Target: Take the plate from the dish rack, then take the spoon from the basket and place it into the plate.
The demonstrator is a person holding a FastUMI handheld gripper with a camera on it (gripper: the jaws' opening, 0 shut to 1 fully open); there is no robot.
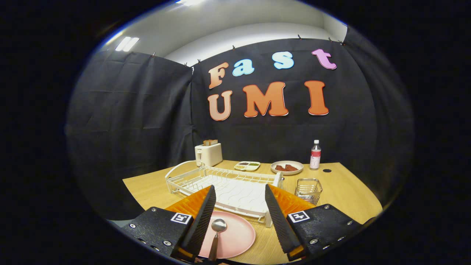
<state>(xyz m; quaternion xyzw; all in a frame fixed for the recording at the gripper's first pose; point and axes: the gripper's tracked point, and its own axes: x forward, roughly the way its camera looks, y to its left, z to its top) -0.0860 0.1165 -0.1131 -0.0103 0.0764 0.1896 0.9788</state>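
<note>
A pink plate [235,235] lies flat on the wooden table just in front of the white dish rack [224,184]. A spoon [217,230] with a metal bowl and dark handle rests on the plate, bowl toward the rack. My gripper [239,213] hangs above the plate with its two black ribbed fingers [202,217] wide apart, open and touching nothing; the spoon lies below, close to the left finger. Right of the rack stands the small wire basket [308,190], nothing visible inside it.
A white toaster [208,153] stands at the table's back left. Behind the rack are a divided dish [247,166], a plate of food [287,167] and a bottle [315,155]. The table's edge [143,198] runs near the rack's left.
</note>
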